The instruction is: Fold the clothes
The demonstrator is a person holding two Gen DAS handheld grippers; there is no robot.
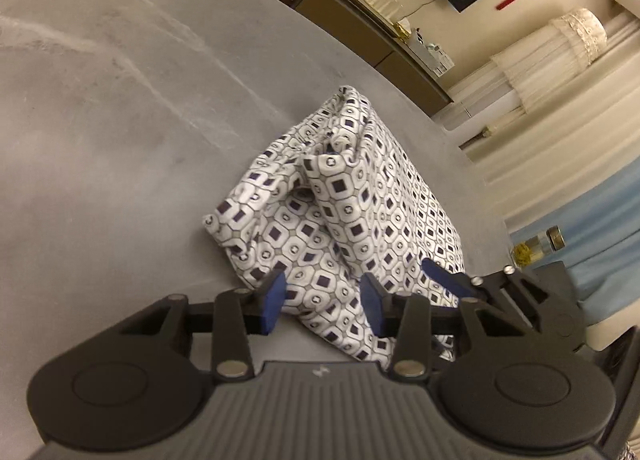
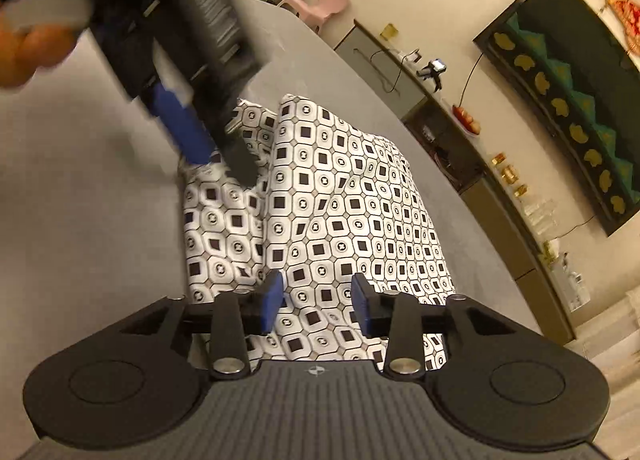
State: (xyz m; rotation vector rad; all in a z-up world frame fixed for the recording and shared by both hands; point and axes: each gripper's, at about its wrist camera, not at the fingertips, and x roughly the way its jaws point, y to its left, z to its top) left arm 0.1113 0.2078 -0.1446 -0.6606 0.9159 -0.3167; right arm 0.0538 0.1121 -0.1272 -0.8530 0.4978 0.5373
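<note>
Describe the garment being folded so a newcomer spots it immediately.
Start at the big grey table. Near its edge lies the folded garment, the only cloth there. Its white fabric printed with dark squares inside rounded outlines sets it apart from the plain surface.

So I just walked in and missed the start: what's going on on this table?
A person is folding a patterned garment on a grey table, working with hand-held tongs in each hand. The cloth is already doubled into a compact bundle. The left tongs and the right tongs both hover over its near edge with jaws apart, cloth showing in the gaps but not pinched.
</note>
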